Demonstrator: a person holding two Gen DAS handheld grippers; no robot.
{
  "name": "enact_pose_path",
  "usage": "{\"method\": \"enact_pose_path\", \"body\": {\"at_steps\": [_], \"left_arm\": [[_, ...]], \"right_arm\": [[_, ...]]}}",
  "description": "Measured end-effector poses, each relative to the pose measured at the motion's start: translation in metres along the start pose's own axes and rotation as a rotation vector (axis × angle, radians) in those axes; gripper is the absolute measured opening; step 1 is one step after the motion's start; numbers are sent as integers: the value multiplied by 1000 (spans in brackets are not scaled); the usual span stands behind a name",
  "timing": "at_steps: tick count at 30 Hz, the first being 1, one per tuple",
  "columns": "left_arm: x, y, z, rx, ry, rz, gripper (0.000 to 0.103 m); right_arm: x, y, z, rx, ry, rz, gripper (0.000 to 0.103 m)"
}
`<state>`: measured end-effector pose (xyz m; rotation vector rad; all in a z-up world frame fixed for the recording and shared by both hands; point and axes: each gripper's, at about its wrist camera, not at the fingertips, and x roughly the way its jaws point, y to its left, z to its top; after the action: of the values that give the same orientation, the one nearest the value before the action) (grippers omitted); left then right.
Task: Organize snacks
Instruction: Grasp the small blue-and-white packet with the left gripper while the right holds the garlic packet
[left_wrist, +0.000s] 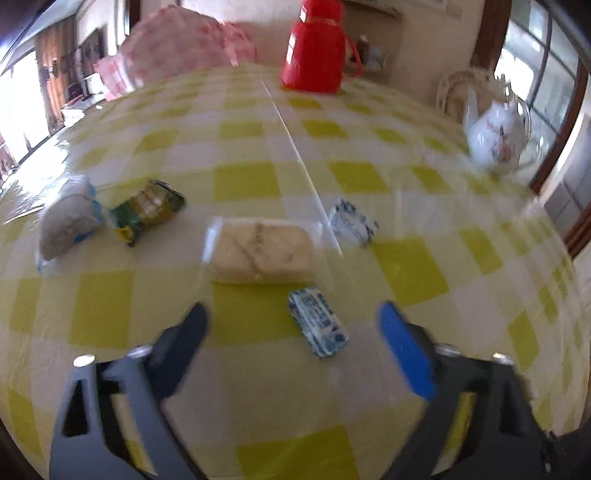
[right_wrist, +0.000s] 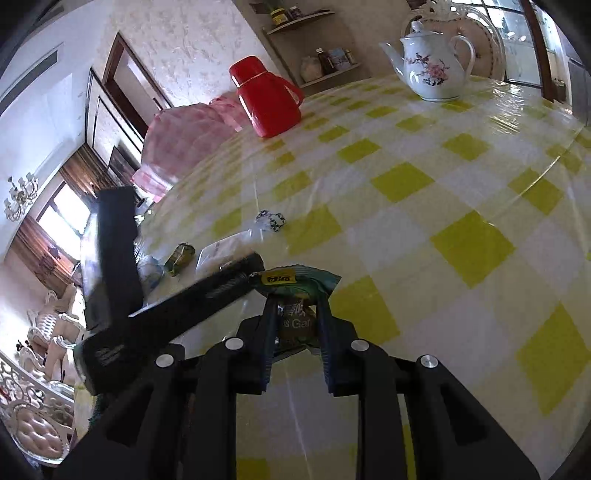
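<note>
Blue-and-white wrapped candy (left_wrist: 318, 323) is lying just ahead of the left gripper (left_wrist: 291, 325), between the lines of its two fingers and nearer the blue right-hand one. Its long axis is running away from the camera, tilted slightly, so the jaws would be closing across its short width. Left jaws are standing open, nothing between the pads. Frame is blurred.

Going left to right on the checked tablecloth (left_wrist: 406, 266): a pale bagged snack (left_wrist: 66, 221), touching a green-and-yellow packet (left_wrist: 147, 210); a clear-wrapped beige cake (left_wrist: 258, 249) dead ahead, beyond the candy; a second blue-and-white candy (left_wrist: 352, 221) past the cake, to its right.

Right gripper (right_wrist: 295, 314) is clamping a green packet with a yellow label (right_wrist: 295, 291), the packet's top sticking out above the fingertips.

Left hand looks nearer the loose snacks; I'd guess the near candy is its next pick.
</note>
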<state>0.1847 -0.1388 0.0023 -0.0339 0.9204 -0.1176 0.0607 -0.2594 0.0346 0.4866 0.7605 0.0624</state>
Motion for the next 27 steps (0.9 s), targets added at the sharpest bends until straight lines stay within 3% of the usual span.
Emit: {"method": "enact_pose_path", "body": {"at_steps": [1,2,3,6,10,14,27], "left_arm": [[-1,-1,-1,18,-10,-4,57],[-2,-2,-1,54,-20,-41,17],[-2,-3,-3,91,-12,-88,15],[-7,9,-5,76,-21,-129,15],[-18,20,-10,115,-48,-129,15],[-28,36,-16,81,-48,-171,15],[-56,45,-42,113,-93,-112,15]], "right_arm": [[-1,-1,0,-1,-6,-10,22],[-1,-2,0,-3,-10,-20,22],[-1,-2,0,-5,-13,-29,22],[2,-7,0,0,-3,-40,22],[5,-10,-1,-4,4,-54,22],[8,-11,-1,-3,15,-48,22],[5,-7,-12,-3,18,-32,22]]}}
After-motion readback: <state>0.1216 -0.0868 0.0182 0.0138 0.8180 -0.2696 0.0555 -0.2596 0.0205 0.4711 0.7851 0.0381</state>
